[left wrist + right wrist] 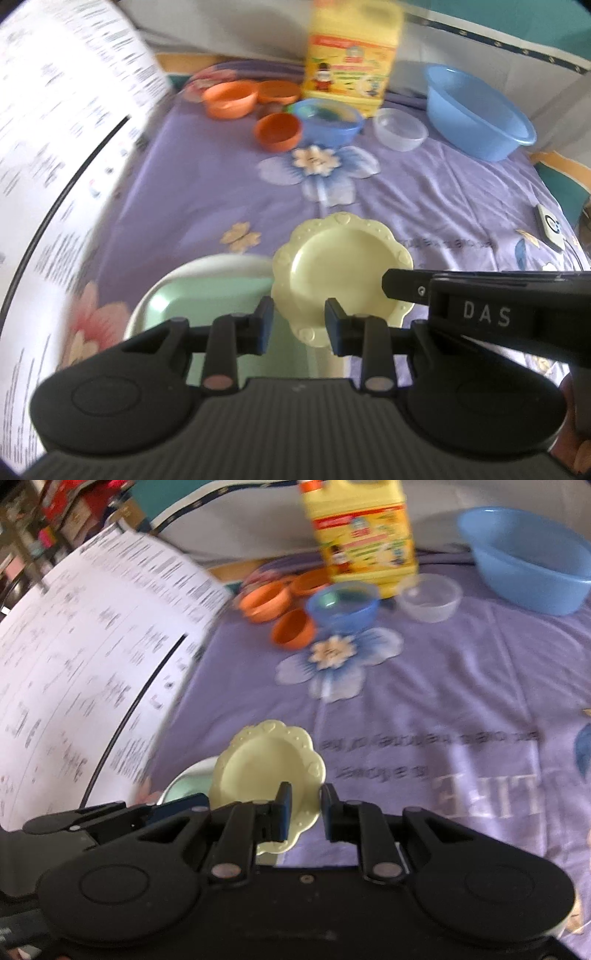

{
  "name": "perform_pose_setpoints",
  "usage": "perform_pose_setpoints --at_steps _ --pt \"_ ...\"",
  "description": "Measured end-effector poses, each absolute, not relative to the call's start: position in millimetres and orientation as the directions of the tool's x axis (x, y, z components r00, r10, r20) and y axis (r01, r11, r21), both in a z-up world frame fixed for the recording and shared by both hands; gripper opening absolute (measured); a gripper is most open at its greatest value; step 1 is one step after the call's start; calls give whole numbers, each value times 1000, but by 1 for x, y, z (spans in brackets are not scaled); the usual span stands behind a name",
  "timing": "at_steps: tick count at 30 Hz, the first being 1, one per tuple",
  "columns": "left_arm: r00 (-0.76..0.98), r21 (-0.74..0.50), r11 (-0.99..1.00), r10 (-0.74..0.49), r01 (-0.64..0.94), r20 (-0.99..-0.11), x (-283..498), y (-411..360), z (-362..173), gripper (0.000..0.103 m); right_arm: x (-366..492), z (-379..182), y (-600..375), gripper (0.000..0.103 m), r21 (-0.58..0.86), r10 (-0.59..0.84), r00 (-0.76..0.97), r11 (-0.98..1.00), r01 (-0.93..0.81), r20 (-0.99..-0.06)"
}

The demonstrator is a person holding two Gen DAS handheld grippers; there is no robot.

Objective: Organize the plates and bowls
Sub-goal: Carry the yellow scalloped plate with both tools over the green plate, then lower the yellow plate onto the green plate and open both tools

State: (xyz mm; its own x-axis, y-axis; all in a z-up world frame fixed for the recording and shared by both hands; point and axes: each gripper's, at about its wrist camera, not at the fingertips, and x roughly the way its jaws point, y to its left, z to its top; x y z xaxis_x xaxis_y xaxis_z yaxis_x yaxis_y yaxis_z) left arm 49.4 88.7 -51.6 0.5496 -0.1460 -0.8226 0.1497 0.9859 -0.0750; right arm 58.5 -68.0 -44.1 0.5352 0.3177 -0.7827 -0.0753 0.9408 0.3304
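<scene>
A pale yellow scalloped plate (258, 768) hangs tilted above the purple cloth. My right gripper (307, 808) is shut on its near right rim. In the left wrist view that plate (340, 269) sits just ahead, with the right gripper's finger (402, 288) reaching onto it from the right. A green dish with a white rim (199, 295) lies partly under the plate's left side. My left gripper (299, 325) is shut on the dish's near edge, which the fingers mostly hide. Far back stand three orange bowls (279, 131), a blue bowl (328, 120) and a clear bowl (400, 129).
A large blue basin (480, 110) sits at the back right. A tall yellow jug (351, 59) stands behind the bowls. Printed paper sheets (55, 155) rise along the left side. A small white device (550, 227) lies at the cloth's right edge.
</scene>
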Motion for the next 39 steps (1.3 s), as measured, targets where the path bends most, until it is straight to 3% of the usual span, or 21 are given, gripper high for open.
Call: perform_pose_setpoints --at_steps 14,32,33,35,36,38,39 --pt "512 -78 994 -105 73 -852 26 158 -76 29 52 -67 18 17 290 342 430 939 -184 -836" --pt "463 -104 993 -115 49 -879 32 173 -97 31 70 -95 33 20 305 355 346 933 -192 -868" --pt "465 -100 994 -112 50 -878 32 172 -97 34 70 -95 33 21 308 358 344 932 -192 -868" --pt "476 -85 995 -98 49 -874 30 171 -95 51 70 -95 32 36 316 367 343 928 -197 -865" --pt "486 -76 996 -90 47 -869 29 171 -93 66 69 -94 31 41 318 371 346 927 -201 -862" --pt "513 -47 998 -61 40 -856 25 170 -86 73 67 -89 30 59 324 380 358 923 -209 -853" --pt "525 -34 999 -49 37 -850 23 170 -82 78 66 -85 29 63 323 382 368 922 -215 -847"
